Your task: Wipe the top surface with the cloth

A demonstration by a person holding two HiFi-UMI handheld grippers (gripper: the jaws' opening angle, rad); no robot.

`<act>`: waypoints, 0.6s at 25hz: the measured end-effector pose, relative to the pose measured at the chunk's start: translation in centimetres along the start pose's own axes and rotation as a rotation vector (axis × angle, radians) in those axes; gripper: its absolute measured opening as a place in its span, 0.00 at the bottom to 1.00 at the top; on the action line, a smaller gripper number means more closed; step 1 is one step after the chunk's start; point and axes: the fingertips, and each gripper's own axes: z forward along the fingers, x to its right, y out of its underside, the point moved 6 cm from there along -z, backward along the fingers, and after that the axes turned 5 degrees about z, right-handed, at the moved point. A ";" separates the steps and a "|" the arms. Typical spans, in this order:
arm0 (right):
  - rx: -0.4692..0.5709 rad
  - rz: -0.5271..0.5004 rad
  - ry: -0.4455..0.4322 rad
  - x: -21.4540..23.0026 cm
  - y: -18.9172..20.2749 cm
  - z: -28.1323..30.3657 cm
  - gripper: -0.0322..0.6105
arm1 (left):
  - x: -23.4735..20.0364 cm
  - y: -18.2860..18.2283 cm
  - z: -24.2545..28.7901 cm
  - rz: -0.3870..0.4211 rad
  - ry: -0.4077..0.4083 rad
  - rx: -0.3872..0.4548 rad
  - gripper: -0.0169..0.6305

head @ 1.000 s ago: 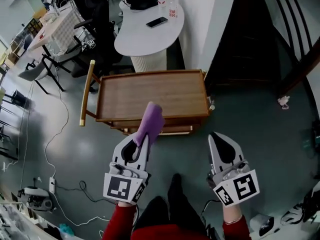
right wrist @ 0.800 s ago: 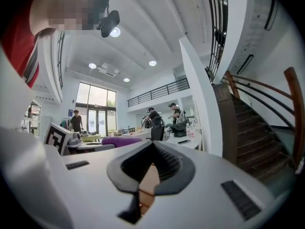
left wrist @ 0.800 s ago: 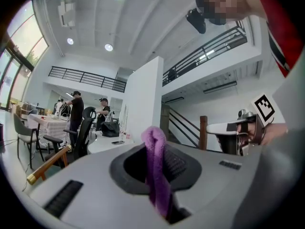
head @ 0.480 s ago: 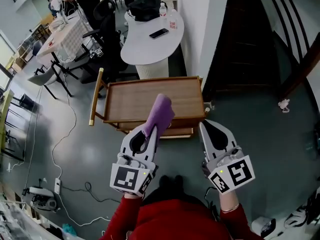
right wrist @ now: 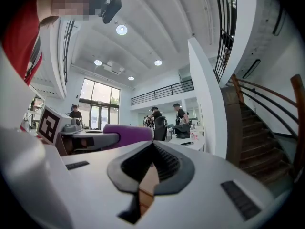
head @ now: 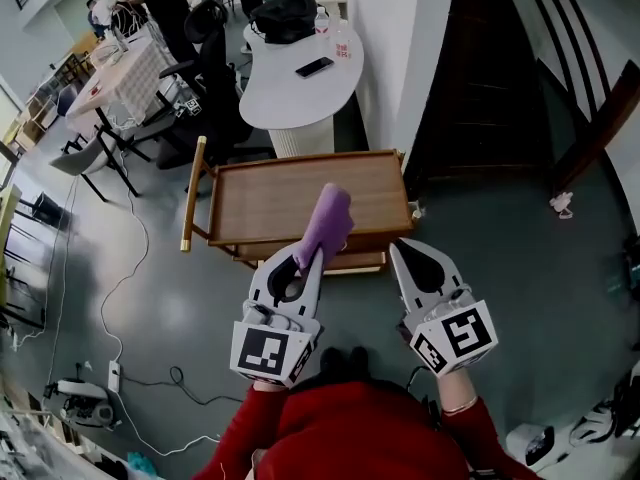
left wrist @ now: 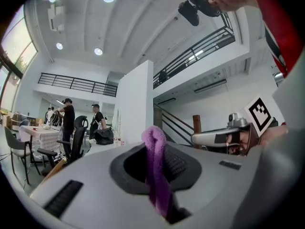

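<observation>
The left gripper (head: pixel 305 260) has its jaws closed on a folded purple cloth (head: pixel 325 223), which stands up out of the jaw gap in the left gripper view (left wrist: pixel 155 166). The right gripper (head: pixel 400 250), just right of the left one, has its jaws drawn narrow with nothing held; only a sliver of brown shows through the slit. From the head view, the cloth's free end overlaps the near edge of the rectangular wooden tray-top trolley (head: pixel 265 203). It appears to be held above the surface, though contact cannot be confirmed from this angle. The trolley stands on the grey floor (head: pixel 480 228) with its handle bar (head: pixel 190 193) at the left. Beyond it is a rounded white table (head: pixel 290 88) carrying a black phone (head: pixel 314 66).
</observation>
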 end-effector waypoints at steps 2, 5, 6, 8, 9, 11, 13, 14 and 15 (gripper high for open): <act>-0.009 0.006 0.009 -0.2 0.5 0.2 0.06 | -0.2 0.4 -0.2 -0.010 0.005 -0.004 0.10; -0.017 -0.007 0.020 -0.2 0.7 0.6 0.06 | -0.5 0.9 -0.2 -0.026 0.010 -0.008 0.10; -0.019 -0.010 0.022 -0.2 0.7 0.8 0.06 | -0.6 1.0 -0.1 -0.030 0.011 -0.010 0.10; -0.019 -0.007 0.026 0.0 0.6 1.1 0.06 | -0.8 1.3 0.1 -0.038 0.009 -0.012 0.10; -0.021 -0.010 0.027 0.1 0.6 1.2 0.06 | -0.9 1.3 0.2 -0.042 0.008 -0.013 0.10; -0.028 -0.019 0.030 0.3 0.6 1.4 0.06 | -1.1 1.3 0.4 -0.046 0.002 -0.017 0.10; -0.035 -0.029 0.029 0.3 0.6 1.6 0.06 | -1.3 1.3 0.5 -0.045 0.000 -0.016 0.10; -0.040 -0.030 0.030 0.4 0.6 1.8 0.06 | -1.4 1.3 0.6 -0.043 0.002 -0.013 0.10; -0.046 -0.030 0.032 0.5 0.6 1.9 0.06 | -1.5 1.3 0.7 -0.043 0.001 -0.013 0.10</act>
